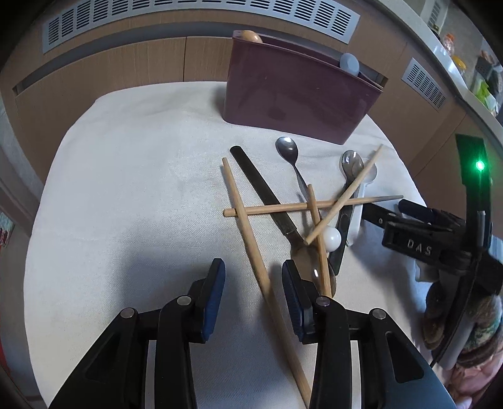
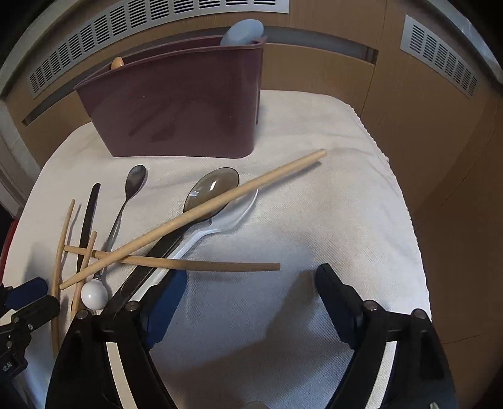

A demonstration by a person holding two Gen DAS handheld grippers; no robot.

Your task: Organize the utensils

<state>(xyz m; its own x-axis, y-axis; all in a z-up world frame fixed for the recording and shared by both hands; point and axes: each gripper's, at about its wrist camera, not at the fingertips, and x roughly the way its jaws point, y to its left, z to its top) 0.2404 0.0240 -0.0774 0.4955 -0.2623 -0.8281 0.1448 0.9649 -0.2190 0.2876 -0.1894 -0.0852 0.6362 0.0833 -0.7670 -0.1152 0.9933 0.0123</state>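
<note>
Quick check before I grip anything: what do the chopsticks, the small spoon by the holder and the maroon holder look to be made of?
Chopsticks: probably bamboo or wood, matte tan, no shine.
Small spoon: likely stainless steel, polished; its bowl mirrors the room.
Maroon holder: seemingly moulded plastic, smooth semi-gloss; soft reflections on its wall.

A white cloth (image 1: 125, 176) covers the desk across mid-frame. Behind it, along the top, run wood-grain panels (image 2: 440, 132) with grey slatted vents (image 1: 195, 12). Upper right, a cluttered shelf (image 1: 481, 78).
</note>
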